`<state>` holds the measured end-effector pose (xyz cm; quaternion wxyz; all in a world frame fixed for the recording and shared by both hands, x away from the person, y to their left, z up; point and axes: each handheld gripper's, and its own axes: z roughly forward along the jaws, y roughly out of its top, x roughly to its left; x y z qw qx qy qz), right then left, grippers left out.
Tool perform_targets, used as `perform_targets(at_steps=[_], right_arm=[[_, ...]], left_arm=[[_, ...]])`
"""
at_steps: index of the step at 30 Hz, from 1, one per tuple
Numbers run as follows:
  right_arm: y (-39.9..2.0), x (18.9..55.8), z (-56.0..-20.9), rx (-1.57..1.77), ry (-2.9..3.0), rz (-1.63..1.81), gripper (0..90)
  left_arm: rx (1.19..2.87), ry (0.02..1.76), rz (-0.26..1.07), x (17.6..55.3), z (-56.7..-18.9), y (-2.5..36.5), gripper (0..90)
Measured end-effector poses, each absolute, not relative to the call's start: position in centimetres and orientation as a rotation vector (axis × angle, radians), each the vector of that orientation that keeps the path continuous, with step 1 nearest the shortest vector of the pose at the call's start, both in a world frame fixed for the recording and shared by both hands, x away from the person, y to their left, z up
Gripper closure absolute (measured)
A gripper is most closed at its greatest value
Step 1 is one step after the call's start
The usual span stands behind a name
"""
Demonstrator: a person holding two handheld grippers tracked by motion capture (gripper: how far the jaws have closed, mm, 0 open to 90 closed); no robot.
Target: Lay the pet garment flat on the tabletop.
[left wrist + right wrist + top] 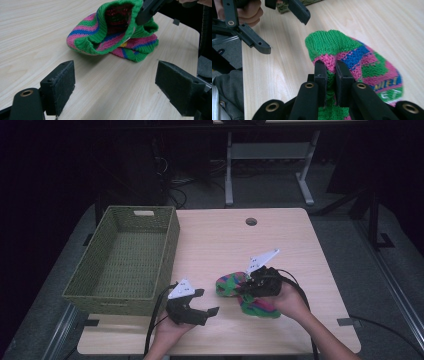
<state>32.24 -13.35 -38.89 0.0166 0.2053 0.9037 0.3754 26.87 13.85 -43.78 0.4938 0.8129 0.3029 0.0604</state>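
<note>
A knitted sock (231,287) striped in green, pink and blue lies on the wooden table (225,240), right of centre near the front. My right gripper (246,286) is shut on its green cuff (329,43), and the knit is pinched between the two pads in the right gripper view. In the left gripper view the cuff (110,27) is lifted and gapes open while the rest of the sock rests on the table. My left gripper (209,302) stands open a little to the left of the sock, its jaws wide apart with nothing between them.
A green woven basket (125,260) stands on the table's left side, its inside bare. A round cable hole (251,221) sits near the far edge. Black cables trail from both grippers toward the front edge.
</note>
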Motion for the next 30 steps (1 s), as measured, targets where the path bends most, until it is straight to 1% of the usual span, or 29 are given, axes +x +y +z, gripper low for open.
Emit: perform_targets(at_steps=[6, 15, 16, 17, 23, 24, 26, 30], right_arm=[[-14.4, 32.2, -37.6, 0.664, 2.777, 1.222, 81.1], [-16.0, 32.6, -36.6, 0.697, 2.740, 1.281, 81.1], [-16.1, 32.6, -36.5, 0.700, 2.737, 1.288, 81.1], [-16.3, 32.6, -36.3, 0.706, 2.734, 1.295, 81.1], [-17.3, 32.8, -35.9, 0.718, 2.718, 1.319, 81.1], [-17.4, 32.8, -35.8, 0.715, 2.717, 1.321, 81.1], [-17.5, 32.9, -35.8, 0.716, 2.717, 1.322, 81.1], [-17.8, 33.1, -35.9, 0.732, 2.709, 1.322, 81.1]], left_arm=[[1.953, 0.738, 0.128, 27.2, -43.7, 13.1, 15.9], [1.993, 0.750, 0.169, 28.4, -44.3, 11.9, 16.5], [1.997, 0.743, 0.177, 28.6, -44.4, 11.8, 17.7], [1.992, 0.739, 0.185, 28.7, -44.4, 11.7, 21.2], [1.981, 0.762, 0.181, 30.1, -45.2, 10.9, 26.7], [1.984, 0.761, 0.180, 30.2, -45.3, 10.7, 30.1], [2.005, 0.751, 0.181, 30.4, -45.6, 10.2, 33.3], [2.010, 0.741, 0.179, 30.7, -45.9, 9.4, 44.9]])
